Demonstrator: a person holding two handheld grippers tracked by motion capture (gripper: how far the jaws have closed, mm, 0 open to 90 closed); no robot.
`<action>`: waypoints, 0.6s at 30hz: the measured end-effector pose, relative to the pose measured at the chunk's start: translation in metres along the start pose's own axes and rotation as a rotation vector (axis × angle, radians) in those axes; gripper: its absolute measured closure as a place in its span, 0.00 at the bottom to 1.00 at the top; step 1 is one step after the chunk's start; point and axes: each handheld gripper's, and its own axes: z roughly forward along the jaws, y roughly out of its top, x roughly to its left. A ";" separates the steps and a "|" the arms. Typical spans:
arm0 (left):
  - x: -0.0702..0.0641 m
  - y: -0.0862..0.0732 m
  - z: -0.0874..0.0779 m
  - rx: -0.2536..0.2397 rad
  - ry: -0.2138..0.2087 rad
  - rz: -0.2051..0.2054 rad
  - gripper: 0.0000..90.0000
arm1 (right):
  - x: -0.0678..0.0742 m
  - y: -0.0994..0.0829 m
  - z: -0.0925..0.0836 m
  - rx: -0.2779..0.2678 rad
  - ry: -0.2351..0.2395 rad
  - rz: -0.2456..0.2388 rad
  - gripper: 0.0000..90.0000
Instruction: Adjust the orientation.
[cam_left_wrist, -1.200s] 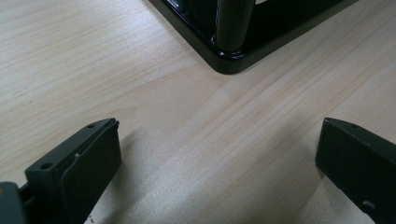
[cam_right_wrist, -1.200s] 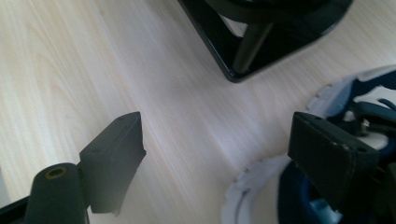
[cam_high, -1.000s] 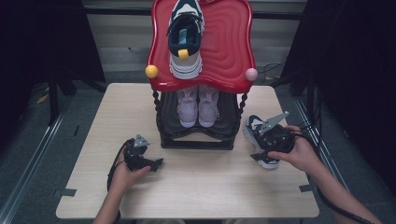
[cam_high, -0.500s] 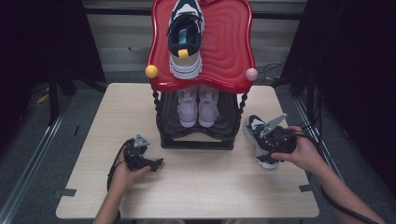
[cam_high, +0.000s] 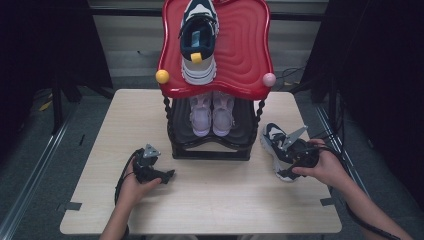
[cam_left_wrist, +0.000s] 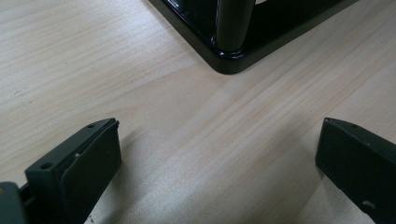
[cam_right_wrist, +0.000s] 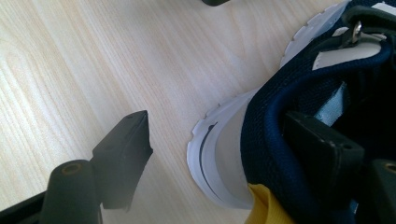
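Observation:
A navy and white sneaker (cam_high: 271, 135) lies on the table to the right of the shoe rack, heel toward me. My right gripper (cam_high: 288, 169) is at that heel. In the right gripper view, one jaw sits inside the sneaker (cam_right_wrist: 224, 158) and the other stands off outside over the wood. The right gripper (cam_right_wrist: 217, 126) has just been closing its jaws with the heel wall between them, but the outer pad is still apart from it. My left gripper (cam_high: 169, 174) rests on the table left of the rack. The left gripper (cam_left_wrist: 219, 140) is open, with bare wood between its jaws.
The rack has a red top shelf (cam_high: 242, 45) with a matching navy sneaker (cam_high: 199, 30) on it. A pale pink pair (cam_high: 212, 112) sits on the black lower shelf (cam_high: 210, 150). Its base corner (cam_left_wrist: 229, 60) is just ahead of the left gripper. Cables trail off the right edge.
The right hand has edged slightly along the sneaker's heel. The left hand and gripper have stayed where they were.

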 end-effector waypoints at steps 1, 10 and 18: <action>0.000 0.000 0.000 0.000 0.000 0.000 0.00 | 0.000 0.001 0.000 0.002 0.000 0.001 0.26; 0.000 0.000 0.000 0.000 0.000 0.000 0.00 | 0.005 0.005 0.000 0.024 0.014 0.002 0.30; 0.000 0.000 0.000 -0.001 -0.002 -0.003 0.00 | 0.010 0.010 0.001 0.031 0.008 -0.024 0.36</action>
